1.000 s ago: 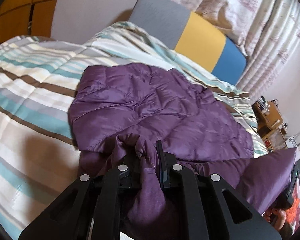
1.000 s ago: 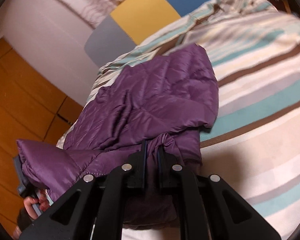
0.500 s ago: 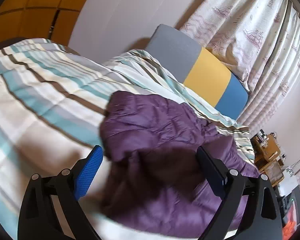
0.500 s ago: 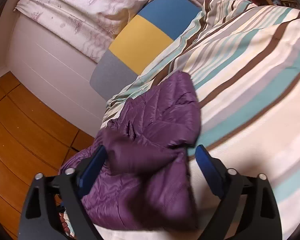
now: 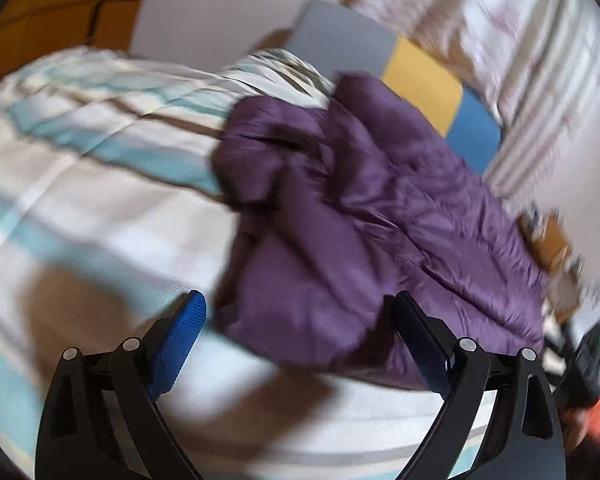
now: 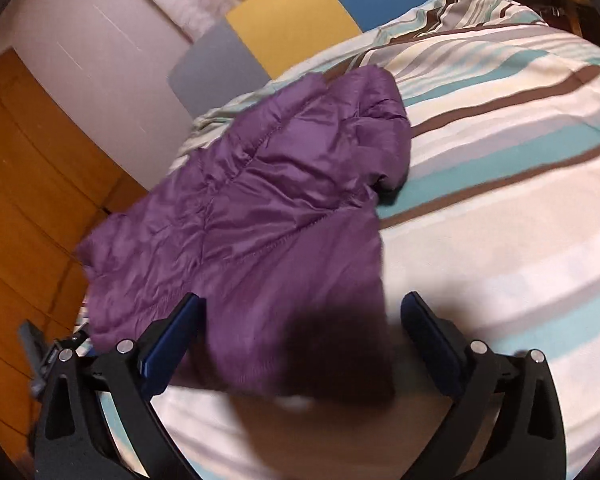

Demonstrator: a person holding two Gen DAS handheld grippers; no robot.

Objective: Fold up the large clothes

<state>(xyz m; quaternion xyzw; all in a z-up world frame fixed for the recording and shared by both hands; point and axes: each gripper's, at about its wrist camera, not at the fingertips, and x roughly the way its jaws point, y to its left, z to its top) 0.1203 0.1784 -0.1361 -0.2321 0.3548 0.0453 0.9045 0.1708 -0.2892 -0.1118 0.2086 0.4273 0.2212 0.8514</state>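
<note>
A purple quilted jacket (image 5: pixel 360 220) lies loosely spread on the striped bed cover (image 5: pixel 80 160). My left gripper (image 5: pixel 298 304) hangs open just above the jacket's near edge, and its blue pads (image 5: pixel 180 336) touch nothing. In the right wrist view the same jacket (image 6: pixel 260 200) lies flat with a sleeve folded over. My right gripper (image 6: pixel 300 304) is over the near hem; its jaws are closing, with the hem below and between them but not pressed by the pads (image 6: pixel 172 340).
The bed cover (image 6: pixel 500 200) stretches wide to the right of the jacket. Grey, yellow and blue headboard cushions (image 6: pixel 288 20) stand at the far end under a patterned curtain (image 5: pixel 520 40). Orange wooden panels (image 6: pixel 20 160) run along the left.
Both grippers were shut on bunched purple fabric a second ago. They have opened and let it go, and the jacket now lies on the bed. Both views have shifted since.
</note>
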